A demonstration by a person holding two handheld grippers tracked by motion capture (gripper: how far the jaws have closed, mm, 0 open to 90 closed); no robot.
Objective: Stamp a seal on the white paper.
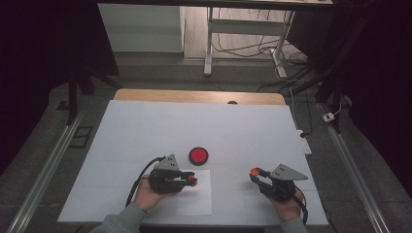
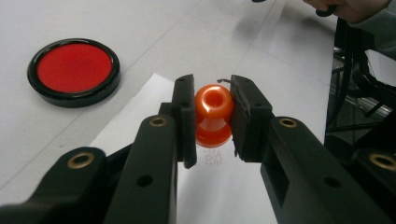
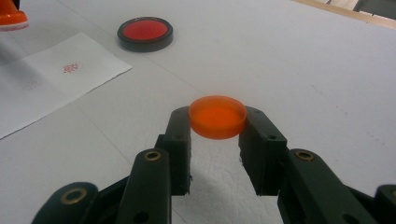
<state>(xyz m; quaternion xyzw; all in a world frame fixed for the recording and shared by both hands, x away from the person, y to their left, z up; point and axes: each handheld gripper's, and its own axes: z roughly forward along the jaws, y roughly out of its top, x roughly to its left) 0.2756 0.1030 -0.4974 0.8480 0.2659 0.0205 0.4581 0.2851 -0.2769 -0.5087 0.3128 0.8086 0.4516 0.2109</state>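
L tool (image 2: pixel 212 116) clamped on orange stamp (image 2: pixel 214 114) — long axis upright over paper (image 2: pixel 140 116); R tool (image 3: pixel 217 123) clamped on flat orange cap (image 3: pixel 217 115).

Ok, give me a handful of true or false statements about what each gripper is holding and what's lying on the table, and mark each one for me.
1. The left gripper is shut on an orange stamp. True.
2. The right gripper holds a round orange cap between its jaws. True.
3. The ink pad on the table is blue. False: its face is red inside a black rim.
4. The orange stamp is above the sheet of paper. True: the paper lies beneath it in the left gripper view.
5. The paper is unmarked. False: a red stamp print shows on it.
6. The ink pad sits on the paper. False: it sits on the white table cover, beyond the paper.
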